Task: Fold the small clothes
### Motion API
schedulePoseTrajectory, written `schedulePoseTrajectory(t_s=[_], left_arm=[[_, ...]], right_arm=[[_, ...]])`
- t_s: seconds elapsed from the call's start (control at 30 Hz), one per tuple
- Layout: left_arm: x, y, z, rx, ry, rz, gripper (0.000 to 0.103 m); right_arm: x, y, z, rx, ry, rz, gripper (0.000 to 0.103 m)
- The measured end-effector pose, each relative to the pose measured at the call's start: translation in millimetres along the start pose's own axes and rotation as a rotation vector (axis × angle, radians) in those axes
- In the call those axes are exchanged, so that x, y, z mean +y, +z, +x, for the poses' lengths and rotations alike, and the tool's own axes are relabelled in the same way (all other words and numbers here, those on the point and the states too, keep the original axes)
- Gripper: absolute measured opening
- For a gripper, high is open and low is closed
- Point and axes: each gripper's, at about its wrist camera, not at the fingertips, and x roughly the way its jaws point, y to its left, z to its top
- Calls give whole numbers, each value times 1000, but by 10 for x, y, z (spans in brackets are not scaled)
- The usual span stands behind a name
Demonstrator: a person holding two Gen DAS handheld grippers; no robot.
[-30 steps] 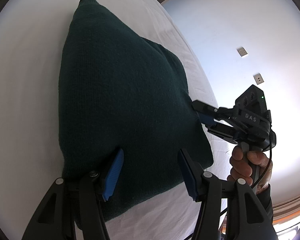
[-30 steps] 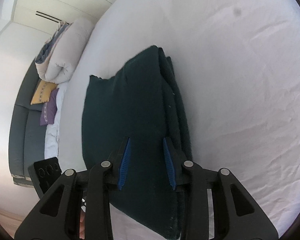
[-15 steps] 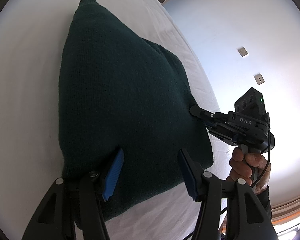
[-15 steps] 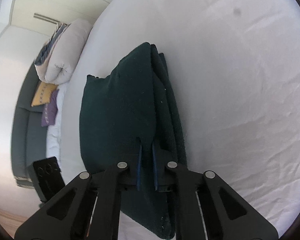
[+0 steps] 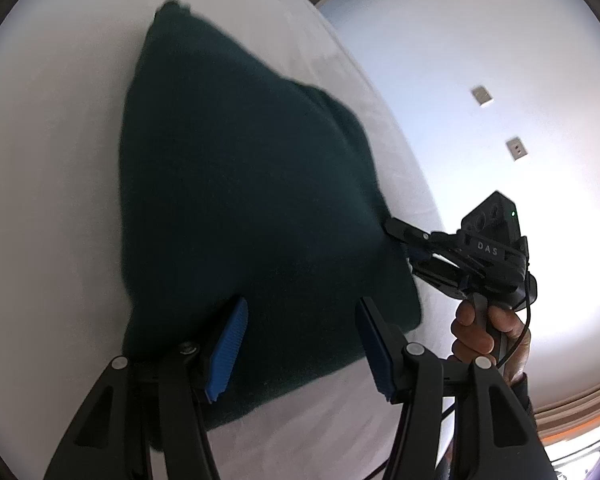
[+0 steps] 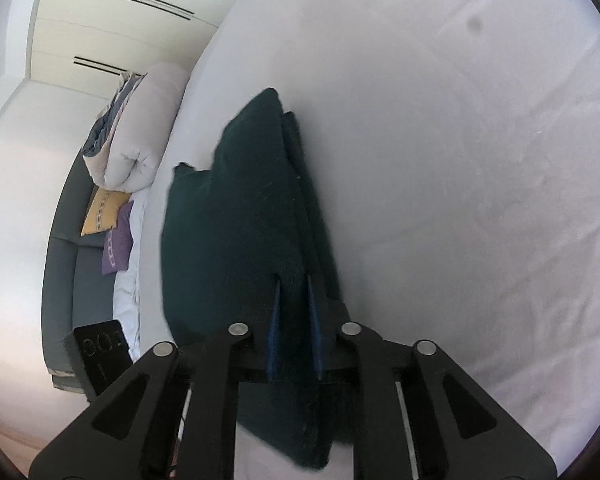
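Note:
A dark green knitted sweater (image 5: 240, 200) lies folded on the white bed sheet (image 5: 40, 160). My left gripper (image 5: 300, 344) hovers open over its near edge, and the blue pads (image 5: 226, 350) stand wide apart without pinching the cloth. At the sweater's right edge, a hand (image 5: 488, 332) holds my right gripper (image 5: 396, 228). In the right wrist view the right gripper (image 6: 292, 280) has a ridge of the sweater (image 6: 228, 240) between its narrow-set pads. Its jaws are opening slightly while the cloth still fills the gap.
The white sheet (image 6: 460, 200) spreads wide to the right of the sweater. Past the bed's far edge are a rolled duvet (image 6: 140, 128), yellow (image 6: 104, 210) and purple (image 6: 118, 248) cushions on a grey sofa (image 6: 64, 264), and white wardrobe doors (image 6: 120, 8).
The right gripper's pads went from wide apart to pinched on the sweater's edge, then eased a little. It sank slightly. The left gripper stayed still and open.

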Motion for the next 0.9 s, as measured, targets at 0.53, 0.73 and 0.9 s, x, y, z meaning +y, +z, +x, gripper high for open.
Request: schedulePoseTrajectory(t_s=[0.53,0.73,0.9], left_arm=[[210,139,-494,-60,-130,-49,82],[525,289,-625,-164,-52,-118,83],[724,490,-190,-41,-58,-192,83]], right_arm=[[232,203,98,19,-18,-14,74],[176,230,248,35,7,11,74],[162,288,380,65,57,13,73]])
